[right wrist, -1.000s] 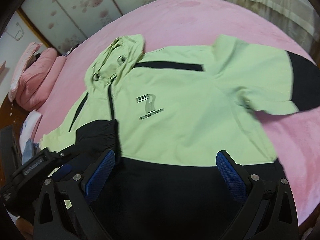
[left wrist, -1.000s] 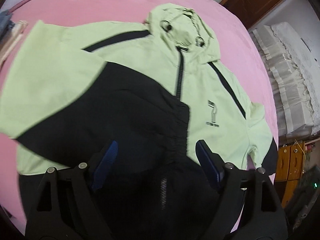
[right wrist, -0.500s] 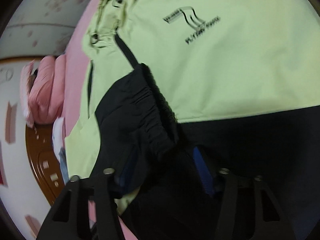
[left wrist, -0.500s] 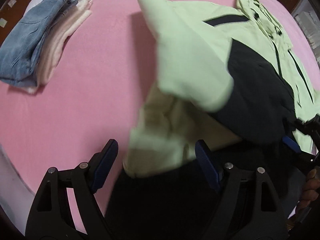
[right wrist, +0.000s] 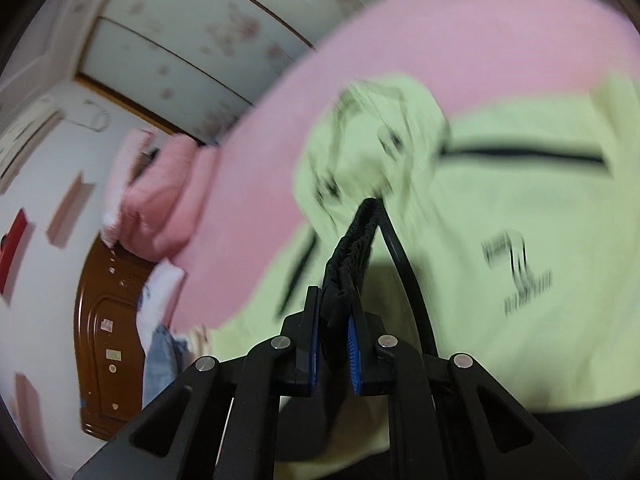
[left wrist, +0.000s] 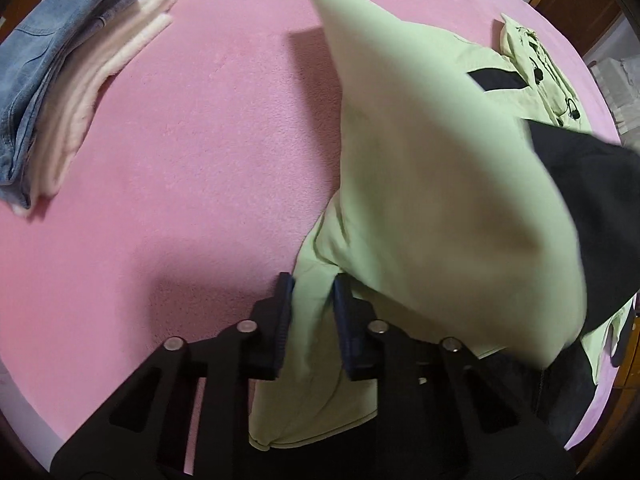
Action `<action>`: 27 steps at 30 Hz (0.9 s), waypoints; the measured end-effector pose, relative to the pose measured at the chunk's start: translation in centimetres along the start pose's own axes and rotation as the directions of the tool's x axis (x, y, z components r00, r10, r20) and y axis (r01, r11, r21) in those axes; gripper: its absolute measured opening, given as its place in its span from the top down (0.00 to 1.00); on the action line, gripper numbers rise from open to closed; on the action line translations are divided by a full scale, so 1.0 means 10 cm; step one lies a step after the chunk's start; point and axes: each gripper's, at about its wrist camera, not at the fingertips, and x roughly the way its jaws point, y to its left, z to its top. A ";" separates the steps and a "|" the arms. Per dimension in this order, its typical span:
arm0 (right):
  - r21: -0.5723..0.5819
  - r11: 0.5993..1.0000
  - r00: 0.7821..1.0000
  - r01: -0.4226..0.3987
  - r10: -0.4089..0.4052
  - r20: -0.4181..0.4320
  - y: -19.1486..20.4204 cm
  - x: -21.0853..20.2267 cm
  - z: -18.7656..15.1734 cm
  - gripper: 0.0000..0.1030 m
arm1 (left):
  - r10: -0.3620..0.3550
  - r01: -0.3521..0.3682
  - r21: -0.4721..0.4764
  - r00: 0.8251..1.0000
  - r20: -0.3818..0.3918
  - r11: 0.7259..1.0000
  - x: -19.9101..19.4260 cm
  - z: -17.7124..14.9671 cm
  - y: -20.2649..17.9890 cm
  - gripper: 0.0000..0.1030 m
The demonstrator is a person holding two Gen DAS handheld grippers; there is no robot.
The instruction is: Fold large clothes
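Jacket (left wrist: 440, 184) fabric sits pinched in both pairs of tongs, whose jaws have just been closing. Left tongs (left wrist: 312, 312) clamp a light-green fold at the garment's edge, with the sleeve (left wrist: 472, 216) draped up toward 1 o'clock. Right tongs (right wrist: 334, 344) grip a black elastic cuff (right wrist: 352, 256) that rises toward 12 o'clock. Beyond them the jacket lies spread on the pink bed (left wrist: 192, 152), hood (right wrist: 360, 140) away from the tongs. At 10 o'clock in the left wrist view, folded jeans (left wrist: 44, 56) and pale clothes (left wrist: 92, 92) lie stacked on the bed.
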 end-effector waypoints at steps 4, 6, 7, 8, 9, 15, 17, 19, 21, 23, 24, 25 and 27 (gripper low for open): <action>-0.029 1.000 0.991 -0.004 0.008 0.133 0.05 -0.39 0.24 0.89 | 0.000 0.000 -0.014 1.000 -0.008 1.000 0.04 0.01 -0.02 0.86; -0.032 0.999 0.986 0.037 -0.032 0.166 -0.04 -0.55 0.27 0.89 | 0.009 -0.009 -0.015 1.000 -0.008 1.000 0.06 0.01 -0.03 0.87; -0.025 0.997 0.984 0.067 -0.062 0.169 -0.10 -0.61 0.27 0.88 | 0.015 -0.015 -0.018 1.000 -0.008 1.000 0.06 -0.02 -0.01 0.87; -0.007 0.994 0.981 0.107 -0.105 0.162 -0.19 -0.64 0.26 0.88 | 0.017 -0.017 -0.023 1.000 -0.006 1.000 0.07 -0.02 -0.02 0.87; 0.023 0.986 0.977 0.165 -0.166 0.136 -0.32 -0.63 0.24 0.88 | 0.017 -0.017 -0.032 1.000 -0.005 0.999 0.09 -0.02 -0.03 0.87; 0.230 0.843 0.874 0.486 -0.472 -0.115 -1.17 -0.47 0.01 0.75 | 0.012 -0.013 -0.121 1.000 -0.008 0.993 0.14 -0.02 0.02 0.86; 0.286 0.805 0.853 0.520 -0.509 -0.119 -1.33 -0.56 -0.06 0.72 | 0.017 -0.018 -0.120 1.000 -0.010 0.993 0.11 -0.01 0.00 0.86; 0.292 0.803 0.849 0.520 -0.523 -0.073 -1.35 -0.68 -0.10 0.64 | 0.038 -0.036 -0.084 0.999 0.023 0.996 -0.03 -0.04 -0.06 0.86; 0.246 0.820 0.849 0.516 -0.528 -0.023 -1.23 -0.78 -0.09 0.63 | 0.055 -0.053 -0.029 0.995 0.085 0.998 -0.21 -0.08 -0.19 0.86; 0.163 0.870 0.884 0.465 -0.468 -0.019 -1.05 -0.77 -0.05 0.64 | 0.009 -0.017 0.052 0.988 0.156 0.999 -0.40 -0.15 -0.35 0.86; 0.114 0.907 0.914 0.405 -0.401 -0.055 -0.97 -0.70 -0.05 0.64 | -0.015 -0.003 0.103 0.985 0.169 0.995 -0.48 -0.19 -0.46 0.86; 0.067 0.943 0.941 0.326 -0.317 -0.118 -0.86 -0.61 -0.08 0.64 | -0.019 -0.006 0.154 0.987 0.160 0.988 -0.52 -0.22 -0.57 0.86; -0.009 0.977 0.954 0.214 -0.211 -0.215 -0.61 -0.43 -0.17 0.64 | -0.066 0.041 0.233 0.993 0.102 0.972 -0.54 -0.27 -0.82 0.86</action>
